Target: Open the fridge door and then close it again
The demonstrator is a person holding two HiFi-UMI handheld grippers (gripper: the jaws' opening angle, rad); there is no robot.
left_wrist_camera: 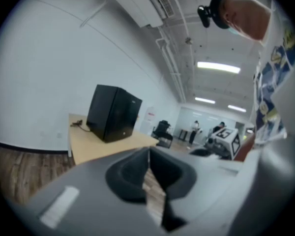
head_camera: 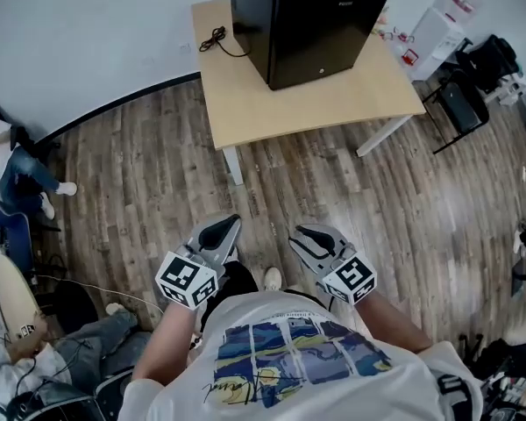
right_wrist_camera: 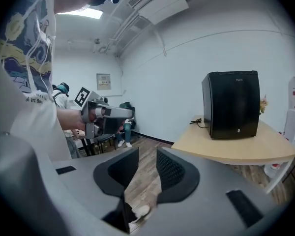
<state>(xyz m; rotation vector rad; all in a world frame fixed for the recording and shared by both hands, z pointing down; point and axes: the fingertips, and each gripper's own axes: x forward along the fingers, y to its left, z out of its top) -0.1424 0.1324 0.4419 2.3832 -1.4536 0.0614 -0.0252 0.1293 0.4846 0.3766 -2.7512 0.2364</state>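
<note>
Wood-plank floor (head_camera: pixel 158 191), pale wall (head_camera: pixel 88 33), beige table (head_camera: pixel 333 103)

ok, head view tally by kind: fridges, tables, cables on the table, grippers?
fridge: 1
table: 1
cable: 1
grippers: 2 (left gripper, right gripper)
total: 5

We note bright, even light from ceiling strips (left_wrist_camera: pixel 215 67) above the left gripper (left_wrist_camera: pixel 148 154), faint shadows, fisheye bending with black corners in both gripper views, and soft blur on the near jaws.
</note>
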